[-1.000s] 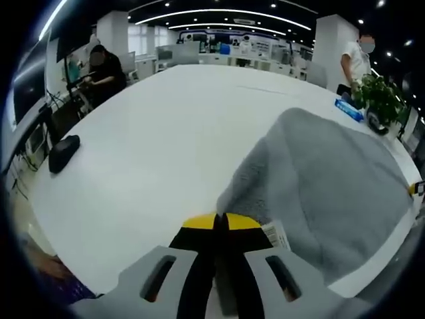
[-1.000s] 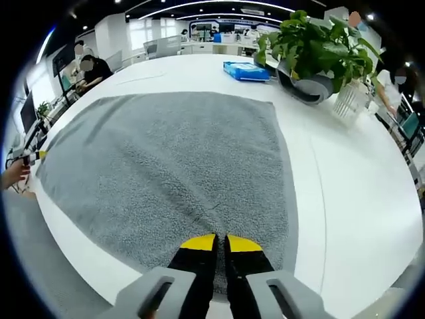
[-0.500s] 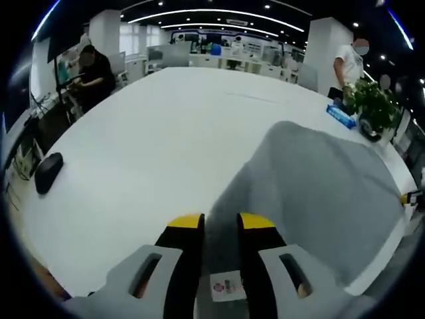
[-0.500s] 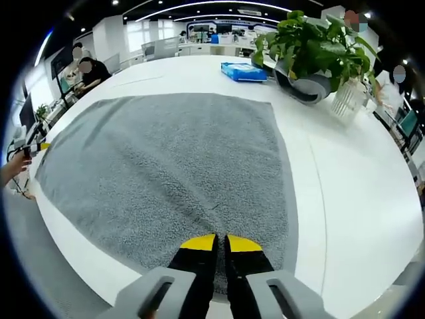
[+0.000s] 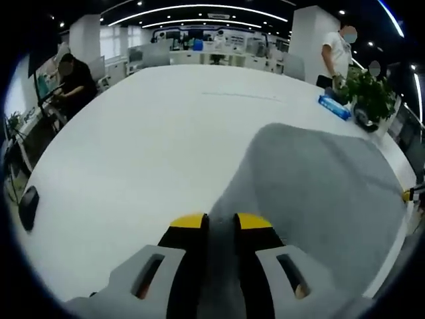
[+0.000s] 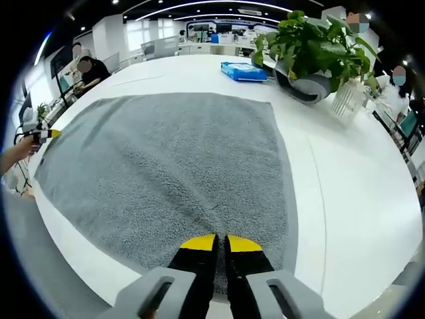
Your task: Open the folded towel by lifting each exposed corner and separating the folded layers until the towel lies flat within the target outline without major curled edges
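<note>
The grey towel (image 6: 179, 159) lies spread flat on the white table (image 6: 358, 193), seen in the left gripper view as a grey sheet (image 5: 312, 186) running to the right. My right gripper (image 6: 221, 243) is shut on the towel's near edge, yellow tips almost touching. My left gripper (image 5: 220, 223) stands open over the towel's near corner, with grey cloth showing in the gap below the jaws. In the right gripper view the left gripper (image 6: 38, 135) hovers by the towel's far-left corner, held by a hand (image 6: 13, 156). A yellow tip of the right gripper (image 5: 408, 195) peeks in at the far right.
A potted plant (image 6: 312, 46), a blue box (image 6: 246, 70) and a clear ribbed vase (image 6: 348, 100) stand beyond the towel's far right corner. A black mouse (image 5: 28, 206) lies at the table's left edge. A person (image 5: 70, 76) sits at the far left; another stands by the plant (image 5: 337, 50).
My left gripper opened and let go of the lifted towel corner, which now lies flat. The left view has swung across the table. The right gripper kept its hold.
</note>
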A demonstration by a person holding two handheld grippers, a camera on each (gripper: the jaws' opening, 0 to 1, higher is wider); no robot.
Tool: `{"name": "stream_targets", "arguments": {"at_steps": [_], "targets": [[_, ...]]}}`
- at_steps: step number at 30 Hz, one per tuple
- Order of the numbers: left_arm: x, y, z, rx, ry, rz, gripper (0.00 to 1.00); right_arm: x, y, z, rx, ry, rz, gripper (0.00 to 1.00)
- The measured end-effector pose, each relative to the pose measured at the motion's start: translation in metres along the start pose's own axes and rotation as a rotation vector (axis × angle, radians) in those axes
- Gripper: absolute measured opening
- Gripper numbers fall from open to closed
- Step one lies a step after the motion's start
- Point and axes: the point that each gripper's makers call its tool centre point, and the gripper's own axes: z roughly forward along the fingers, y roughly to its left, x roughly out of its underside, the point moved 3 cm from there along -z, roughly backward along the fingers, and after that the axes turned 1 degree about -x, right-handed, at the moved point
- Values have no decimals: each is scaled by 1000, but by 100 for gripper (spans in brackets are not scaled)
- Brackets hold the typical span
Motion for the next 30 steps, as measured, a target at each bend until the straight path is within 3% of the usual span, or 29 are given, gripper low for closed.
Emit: {"name": "stream_targets", "arguments": {"at_steps": [5, 16, 21, 30], "targets": [[0, -4, -6, -7, -14, 4, 4, 0, 0, 0, 12, -4, -4, 1], [-8, -20, -33, 15, -83, 34, 3, 1, 0, 0, 17, -30, -4, 1], [-6, -41, -48, 37, -125, 75, 3, 1, 0, 0, 16, -39, -4, 1], [5, -82, -68, 107, -134, 128, 3, 1, 0, 0, 12, -46, -5, 1]]}}
